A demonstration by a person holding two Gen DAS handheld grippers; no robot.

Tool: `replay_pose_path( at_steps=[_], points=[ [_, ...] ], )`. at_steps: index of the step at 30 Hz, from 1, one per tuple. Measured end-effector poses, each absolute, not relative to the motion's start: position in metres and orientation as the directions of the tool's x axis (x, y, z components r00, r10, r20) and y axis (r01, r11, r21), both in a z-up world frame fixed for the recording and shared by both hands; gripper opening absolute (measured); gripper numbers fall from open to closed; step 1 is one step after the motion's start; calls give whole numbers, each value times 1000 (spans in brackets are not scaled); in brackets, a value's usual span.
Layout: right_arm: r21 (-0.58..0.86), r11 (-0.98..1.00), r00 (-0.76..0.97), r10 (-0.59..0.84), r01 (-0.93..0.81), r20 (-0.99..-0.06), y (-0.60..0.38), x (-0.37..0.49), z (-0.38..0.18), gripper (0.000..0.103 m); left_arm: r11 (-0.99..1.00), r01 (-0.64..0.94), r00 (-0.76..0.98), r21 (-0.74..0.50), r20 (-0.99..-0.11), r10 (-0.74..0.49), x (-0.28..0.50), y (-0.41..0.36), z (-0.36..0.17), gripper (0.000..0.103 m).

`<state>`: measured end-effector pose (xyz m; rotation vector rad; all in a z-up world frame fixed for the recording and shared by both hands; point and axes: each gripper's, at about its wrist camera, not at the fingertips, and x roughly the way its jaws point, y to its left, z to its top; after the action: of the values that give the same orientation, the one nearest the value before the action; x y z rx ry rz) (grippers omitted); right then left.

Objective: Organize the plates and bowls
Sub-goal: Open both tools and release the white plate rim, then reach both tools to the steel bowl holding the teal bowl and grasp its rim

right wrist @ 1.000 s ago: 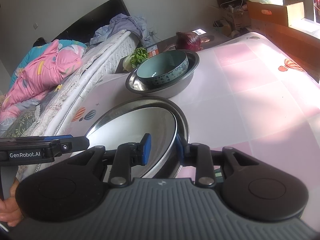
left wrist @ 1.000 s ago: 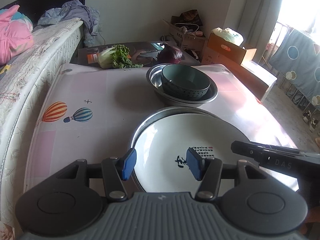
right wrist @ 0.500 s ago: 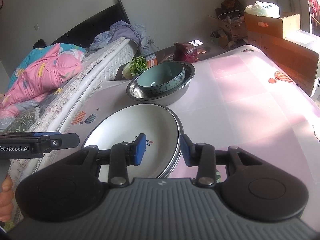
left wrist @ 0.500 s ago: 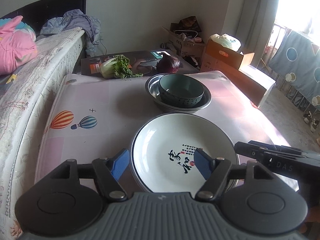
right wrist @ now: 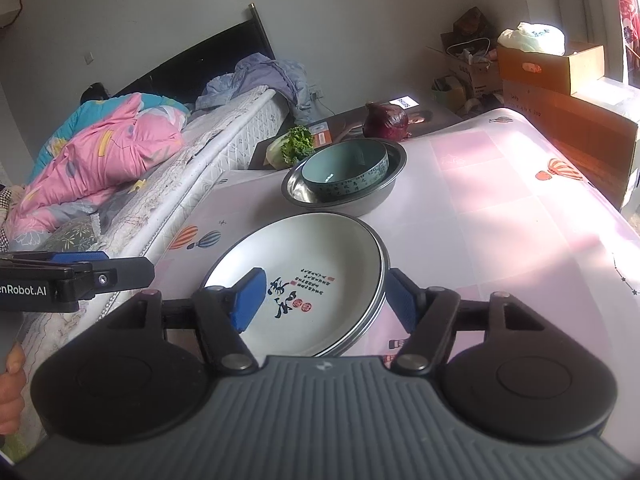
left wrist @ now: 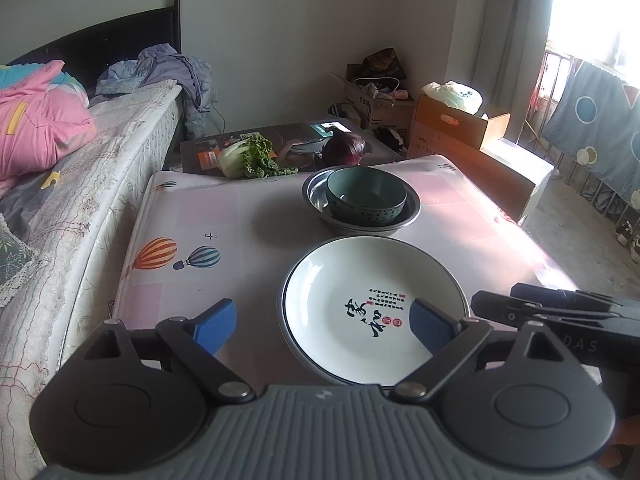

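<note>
Pink-checked tabletop (left wrist: 248, 216) beside bed (left wrist: 100, 168), white plate (left wrist: 360, 308) stacked on steel plate (right wrist: 378, 300), teal bowl (left wrist: 366, 196) nested in steel bowl (left wrist: 412, 208) behind, my left tool (left wrist: 324, 326) and right tool (right wrist: 326, 298) both opening, gripping nothing.

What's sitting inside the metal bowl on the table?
A teal ceramic bowl sits upright inside the metal bowl, off toward one side, leaving part of the steel floor bare. The teal bowl looks empty. Whatever lies beneath it on the steel floor is covered.
</note>
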<state>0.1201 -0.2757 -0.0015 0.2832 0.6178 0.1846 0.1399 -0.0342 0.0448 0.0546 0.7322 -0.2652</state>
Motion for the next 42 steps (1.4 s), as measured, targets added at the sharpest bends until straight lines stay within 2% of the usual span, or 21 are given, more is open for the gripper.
replay_pose_path(
  at_steps=[20, 32, 38, 42],
  points=[
    [356, 925, 766, 323, -131, -556, -269, 110, 17, 67, 968, 242, 720, -69, -656, -227, 121, -9, 44, 97],
    [307, 945, 785, 273, -111, -556, -291, 146, 32, 67, 972, 228, 744, -55, -634, -210, 153, 1, 40, 96],
    [293, 951, 805, 245, -93, -540, -311, 179, 35, 67, 969, 225, 750, -104, -617, -240, 186, 0, 39, 88],
    [287, 954, 808, 239, -90, -539, -325, 214, 32, 67, 960, 233, 744, -158, -607, -280, 219, -9, 35, 79]
  ],
)
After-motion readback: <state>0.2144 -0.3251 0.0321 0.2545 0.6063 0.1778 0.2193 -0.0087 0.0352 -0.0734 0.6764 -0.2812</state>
